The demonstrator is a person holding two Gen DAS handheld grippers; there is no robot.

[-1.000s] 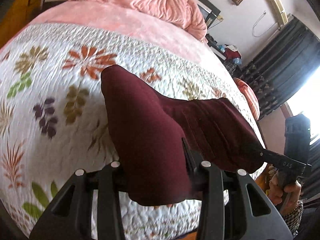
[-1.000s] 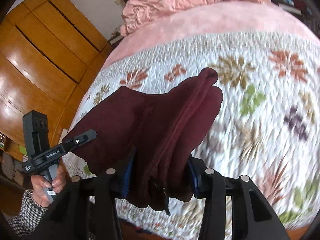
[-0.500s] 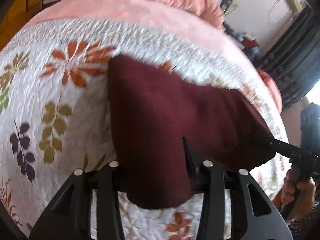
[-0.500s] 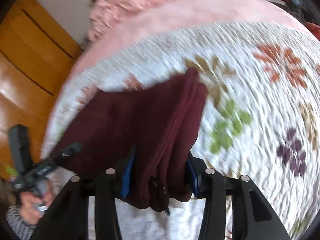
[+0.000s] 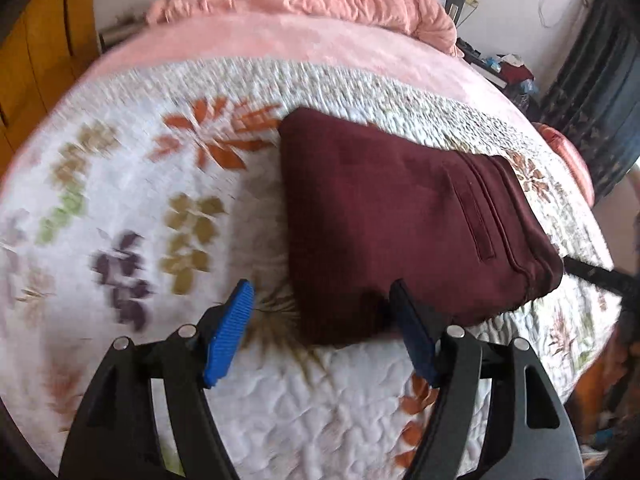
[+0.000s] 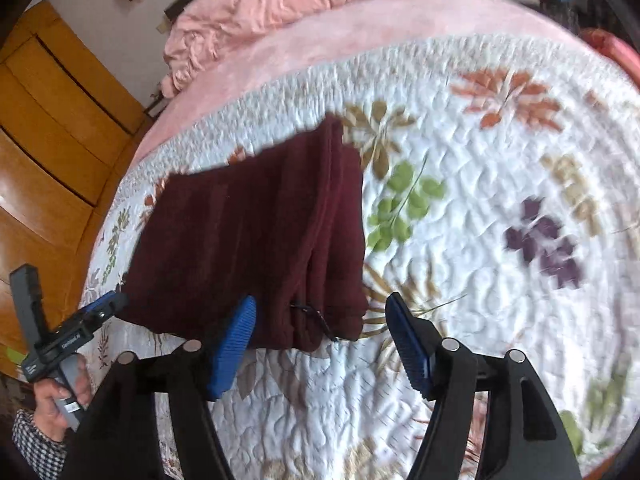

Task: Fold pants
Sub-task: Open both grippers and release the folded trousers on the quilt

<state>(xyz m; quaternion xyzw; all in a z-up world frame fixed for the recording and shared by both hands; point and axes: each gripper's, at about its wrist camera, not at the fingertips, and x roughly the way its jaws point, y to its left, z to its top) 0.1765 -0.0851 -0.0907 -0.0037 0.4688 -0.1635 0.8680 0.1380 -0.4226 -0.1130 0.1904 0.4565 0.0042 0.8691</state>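
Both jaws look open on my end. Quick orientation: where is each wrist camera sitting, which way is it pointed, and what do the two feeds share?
Left wrist: sits behind the open left gripper, looking across the quilt at the folded maroon pants; its blue pads show, plus the other tool's finger at right.
Right wrist: sits behind the open right gripper, facing the pants' layered edge; the left hand shows at lower left.
Shared: pants, quilt, pink blanket.

Motion blur smears the quilt (image 5: 120, 208) flowers; stems unreadable.
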